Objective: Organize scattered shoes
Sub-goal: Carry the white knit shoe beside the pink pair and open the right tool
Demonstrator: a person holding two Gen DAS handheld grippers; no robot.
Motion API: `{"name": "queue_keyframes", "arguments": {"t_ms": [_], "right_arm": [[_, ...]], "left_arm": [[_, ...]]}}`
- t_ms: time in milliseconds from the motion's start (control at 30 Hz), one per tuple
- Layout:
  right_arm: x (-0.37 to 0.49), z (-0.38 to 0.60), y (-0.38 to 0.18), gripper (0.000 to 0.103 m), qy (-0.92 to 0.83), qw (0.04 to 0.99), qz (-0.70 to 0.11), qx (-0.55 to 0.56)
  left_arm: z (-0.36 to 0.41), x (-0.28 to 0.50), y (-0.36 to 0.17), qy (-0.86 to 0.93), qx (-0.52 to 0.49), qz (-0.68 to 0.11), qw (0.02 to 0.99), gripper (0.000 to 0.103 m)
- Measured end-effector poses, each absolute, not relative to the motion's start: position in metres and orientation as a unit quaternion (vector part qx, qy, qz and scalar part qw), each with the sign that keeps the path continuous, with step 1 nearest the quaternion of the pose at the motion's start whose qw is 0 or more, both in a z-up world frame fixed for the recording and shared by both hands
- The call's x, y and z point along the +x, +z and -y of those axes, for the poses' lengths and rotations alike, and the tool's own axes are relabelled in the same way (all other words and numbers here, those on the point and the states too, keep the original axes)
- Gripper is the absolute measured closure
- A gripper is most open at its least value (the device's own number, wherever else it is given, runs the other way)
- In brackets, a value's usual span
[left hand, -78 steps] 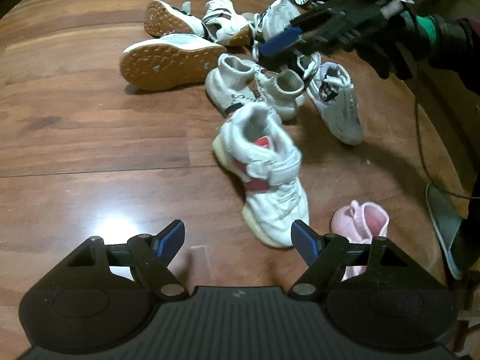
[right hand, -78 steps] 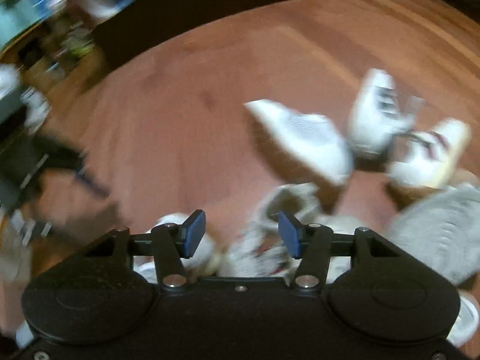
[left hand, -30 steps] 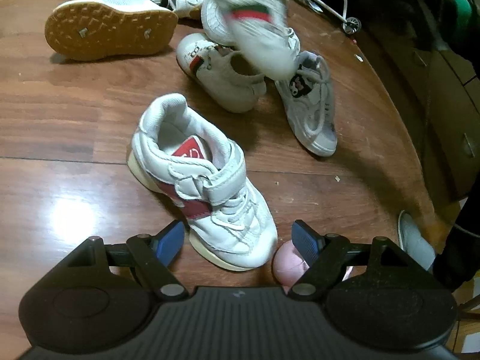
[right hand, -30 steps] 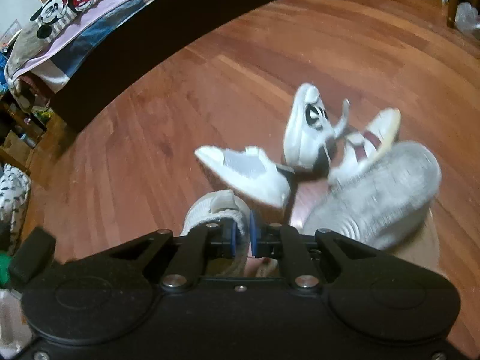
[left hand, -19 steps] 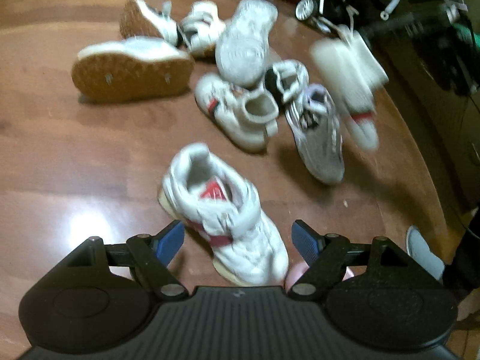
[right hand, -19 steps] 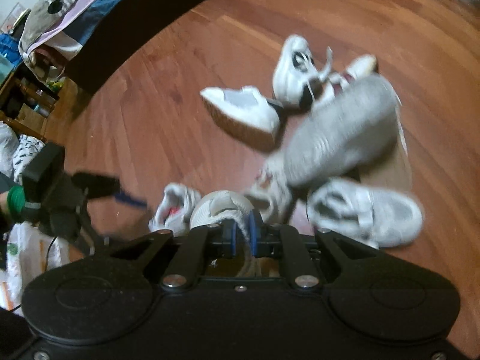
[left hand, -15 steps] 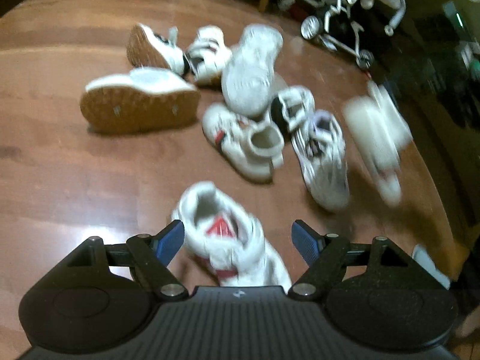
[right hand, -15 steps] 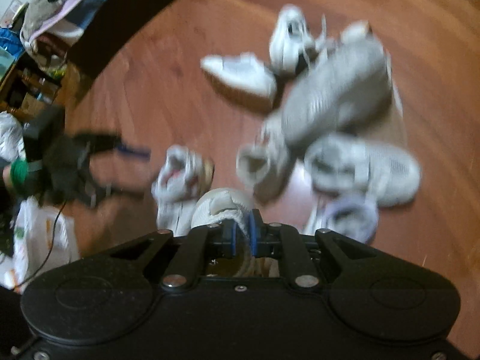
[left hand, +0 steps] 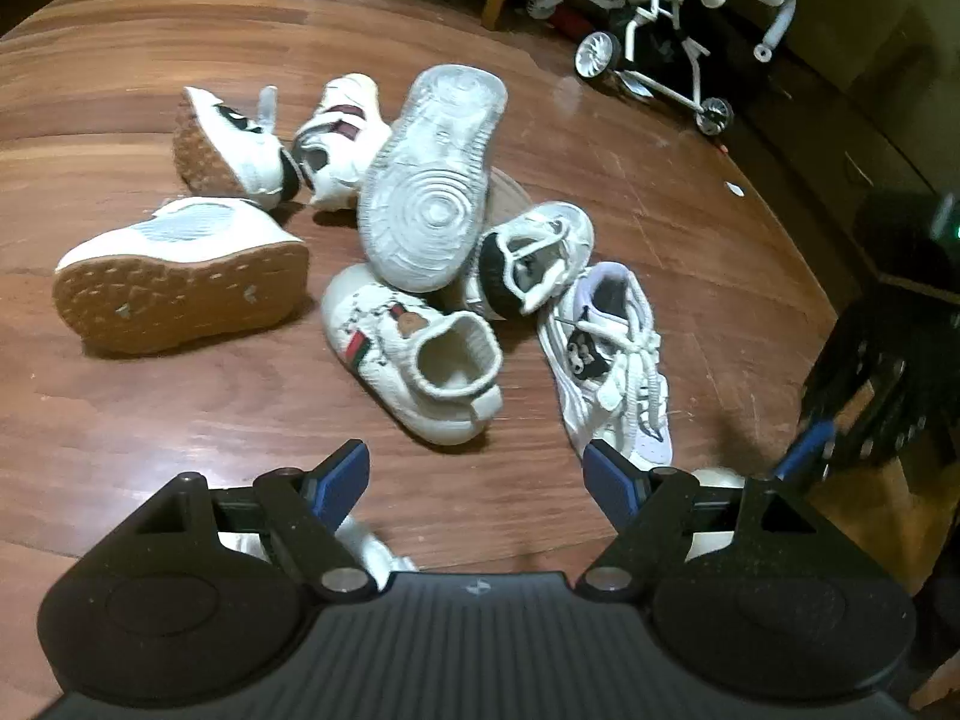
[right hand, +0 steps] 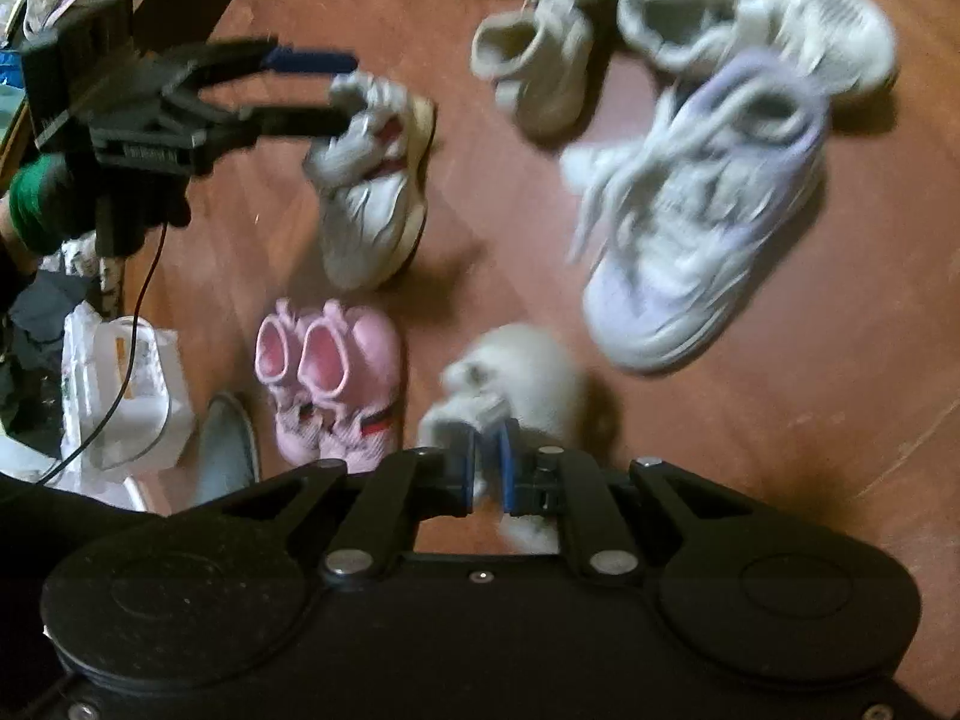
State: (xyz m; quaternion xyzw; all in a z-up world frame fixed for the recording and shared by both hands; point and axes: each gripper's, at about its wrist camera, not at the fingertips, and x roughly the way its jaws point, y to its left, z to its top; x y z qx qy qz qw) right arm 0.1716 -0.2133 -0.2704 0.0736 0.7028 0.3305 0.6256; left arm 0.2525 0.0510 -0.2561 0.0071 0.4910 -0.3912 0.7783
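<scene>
Above a wooden floor (left hand: pixel 150 408) strewn with children's shoes, the left gripper (left hand: pixel 477 480) tilts downward with its jaws spread wide and nothing between them. Just ahead of it lies a white knit shoe (left hand: pixel 414 354) with a green-and-red stripe and a small bear emblem, its collar toward the camera. Right of it sits a lavender-trimmed sneaker (left hand: pixel 606 360) bearing a dark cartoon patch; no wording on it can be read. Behind them a large sneaker (left hand: pixel 432 174) rests sole-up on the pile, and a tan-soled shoe (left hand: pixel 180 288) lies on its side at left.

The right gripper (right hand: pixel 486 471) also points steeply down, its jaws pinched nearly together on the collar of a second white knit shoe (right hand: pixel 522 378), which hangs low over the floor beside a pair of pink shoes (right hand: pixel 336 372); motion blur leaves it unclear whether it touches the boards. In that view the left gripper reaches in from the upper left, held by a hand in a dark glove with a green cuff (right hand: pixel 36 204), above a red-trimmed white sneaker (right hand: pixel 372 180). Lettering on the gripper's body is too smeared to make out. In the left wrist view that sneaker is almost wholly hidden beneath the gripper. A white stroller (left hand: pixel 678 48) stands in the dim background.
</scene>
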Motion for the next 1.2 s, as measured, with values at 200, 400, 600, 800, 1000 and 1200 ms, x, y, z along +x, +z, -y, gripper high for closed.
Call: {"name": "queue_keyframes", "arguments": {"t_ms": [200,400,600,800,1000,1200], "right_arm": [[0.166,0.192,-0.281,0.096,0.338,0.609,-0.716,0.05],[0.17,0.206,-0.251,0.052,0.343,0.646,-0.682,0.011],[0.172,0.205,-0.267,0.052,0.297,0.672,-0.677,-0.042],[0.172,0.204,-0.312,0.053,0.253,0.657,-0.71,-0.027],[0.173,0.214,-0.334,0.092,0.24,0.621,-0.746,0.03],[0.163,0.2,-0.334,0.094,0.241,0.59,-0.769,0.058]], "left_arm": [[-0.056,0.247,-0.262,-0.394,0.006,-0.498,0.773,0.025],[-0.068,0.246,-0.259,-0.392,0.008,-0.495,0.775,0.025],[-0.075,0.239,-0.248,-0.397,0.001,-0.484,0.78,0.025],[-0.082,0.235,-0.25,-0.394,0.001,-0.485,0.78,0.025],[-0.095,0.236,-0.25,-0.388,-0.005,-0.483,0.785,0.025],[-0.104,0.234,-0.25,-0.383,-0.007,-0.483,0.788,0.025]]}}
